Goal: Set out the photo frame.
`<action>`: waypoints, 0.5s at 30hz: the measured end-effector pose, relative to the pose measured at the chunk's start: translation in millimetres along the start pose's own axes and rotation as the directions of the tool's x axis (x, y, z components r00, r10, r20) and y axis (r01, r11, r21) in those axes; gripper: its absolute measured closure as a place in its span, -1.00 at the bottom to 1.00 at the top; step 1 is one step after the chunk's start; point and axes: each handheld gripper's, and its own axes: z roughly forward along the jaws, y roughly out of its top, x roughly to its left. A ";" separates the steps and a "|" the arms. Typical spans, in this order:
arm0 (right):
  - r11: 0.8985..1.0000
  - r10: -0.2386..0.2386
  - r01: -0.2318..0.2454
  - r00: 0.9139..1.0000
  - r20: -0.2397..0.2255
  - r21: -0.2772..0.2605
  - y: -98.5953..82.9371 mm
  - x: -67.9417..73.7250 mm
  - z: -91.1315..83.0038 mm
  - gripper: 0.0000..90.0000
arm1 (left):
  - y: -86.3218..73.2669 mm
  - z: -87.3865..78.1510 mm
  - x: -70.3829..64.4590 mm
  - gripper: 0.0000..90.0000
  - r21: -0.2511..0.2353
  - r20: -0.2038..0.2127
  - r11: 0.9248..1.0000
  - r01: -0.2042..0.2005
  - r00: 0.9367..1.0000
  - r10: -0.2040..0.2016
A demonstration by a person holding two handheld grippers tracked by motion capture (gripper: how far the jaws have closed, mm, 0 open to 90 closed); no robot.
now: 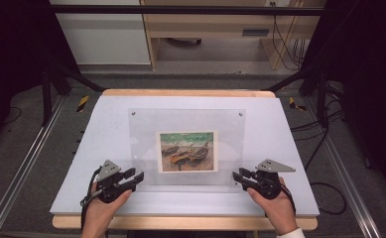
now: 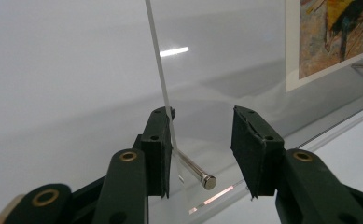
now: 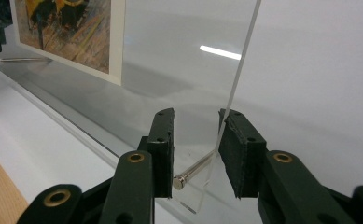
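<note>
High view shows a clear frame (image 1: 186, 146) with a boat picture (image 1: 187, 151) lying in the middle of the worktop (image 1: 106, 129). The left gripper (image 1: 137, 176) and right gripper (image 1: 236, 176) wait at its two near corners. Both have their fingers (image 2: 157, 140) open, with a corner pin (image 2: 195, 171) between them. I think the frame gets lifted next. Squeeze both corners together, softly, and raise them evenly so the frame does not tip or slip.

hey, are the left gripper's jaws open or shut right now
Open. In the left gripper view, the left gripper shows a clear gap between its jaws, straddling the acrylic frame edge and metal pin.
</note>
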 end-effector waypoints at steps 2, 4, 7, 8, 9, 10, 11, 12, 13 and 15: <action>1.000 -0.005 0.005 1.000 -0.002 0.002 -0.8 -0.1 -0.5 0.49 | -0.8 -0.5 -0.2 0.30 0.000 0.001 1.000 -0.001 1.000 0.001; 1.000 -0.009 0.009 1.000 -0.001 0.000 -1.5 0.2 -0.6 0.49 | -1.2 -0.9 -0.5 0.31 0.004 0.000 1.000 -0.002 1.000 0.002; 1.000 -0.015 0.015 1.000 -0.001 0.001 -2.3 0.7 -1.2 0.50 | -2.1 -1.4 -1.4 0.31 0.005 -0.002 1.000 -0.005 1.000 0.005; 1.000 -0.013 0.013 1.000 0.001 0.003 -2.6 0.9 -1.5 0.50 | -2.4 -1.6 -1.7 0.32 0.006 -0.004 1.000 -0.005 1.000 0.005; 1.000 -0.010 0.010 1.000 0.001 0.007 -2.8 1.5 -2.0 0.50 | -2.6 -2.1 -1.9 0.32 0.010 -0.004 1.000 -0.007 1.000 0.007; 1.000 -0.015 0.015 1.000 0.003 0.004 -3.2 1.7 -2.0 0.50 | -2.9 -2.3 -2.2 0.32 0.012 -0.005 1.000 -0.009 1.000 0.009; 1.000 -0.017 0.017 1.000 0.001 0.007 -3.6 1.8 -2.4 0.51 | -3.3 -2.5 -2.5 0.32 0.013 -0.004 1.000 -0.008 1.000 0.008; 1.000 -0.019 0.019 1.000 0.002 0.006 -4.1 1.7 -2.5 0.51 | -3.6 -2.8 -2.7 0.32 0.013 -0.004 1.000 -0.008 1.000 0.008; 1.000 -0.015 0.015 1.000 -0.001 0.008 -4.5 2.2 -2.9 0.51 | -4.1 -3.0 -2.9 0.33 0.014 -0.004 1.000 -0.009 1.000 0.009; 1.000 -0.013 0.013 1.000 0.001 0.009 -5.1 2.7 -3.2 0.51 | -4.8 -3.4 -3.5 0.33 0.016 -0.006 1.000 -0.012 1.000 0.012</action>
